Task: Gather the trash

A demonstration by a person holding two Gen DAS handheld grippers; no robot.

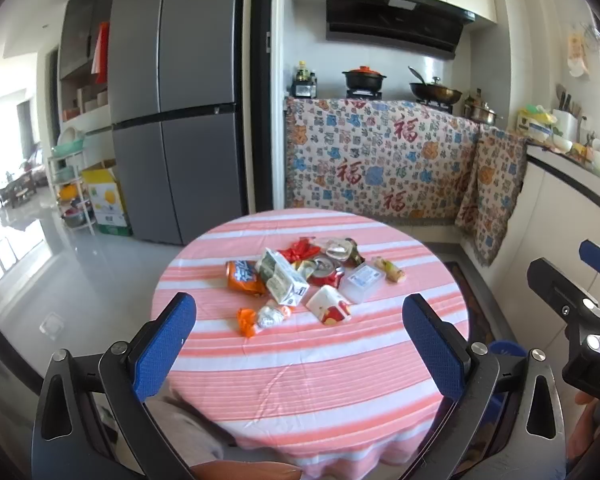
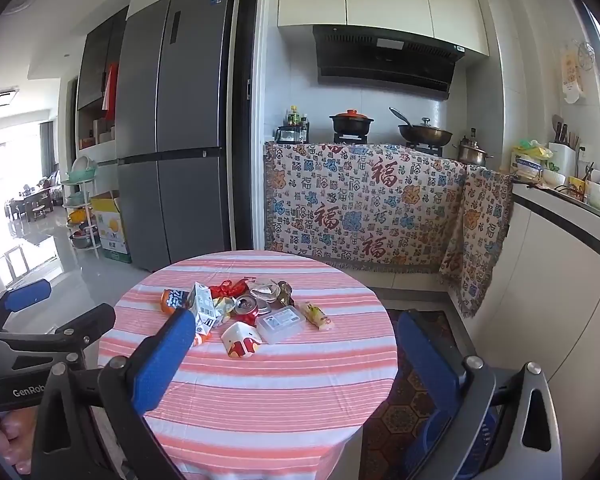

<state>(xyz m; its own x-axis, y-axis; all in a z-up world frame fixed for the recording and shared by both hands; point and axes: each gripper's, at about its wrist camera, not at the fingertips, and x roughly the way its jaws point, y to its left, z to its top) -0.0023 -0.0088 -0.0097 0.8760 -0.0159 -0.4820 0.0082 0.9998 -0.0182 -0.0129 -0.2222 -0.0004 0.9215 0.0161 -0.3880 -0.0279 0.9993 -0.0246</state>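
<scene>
A heap of trash lies mid-table on a round table with a pink striped cloth: a milk carton, an orange snack bag, a crushed red can, a clear plastic box, a red-and-white paper box, a small orange wrapper and a yellow wrapper. My left gripper is open and empty, above the table's near side. My right gripper is open and empty, short of the heap; the can and paper box lie ahead of it.
A blue basket stands on the patterned floor mat right of the table. A grey fridge is at the back left. A cloth-covered stove counter with pots is behind. A white counter runs along the right.
</scene>
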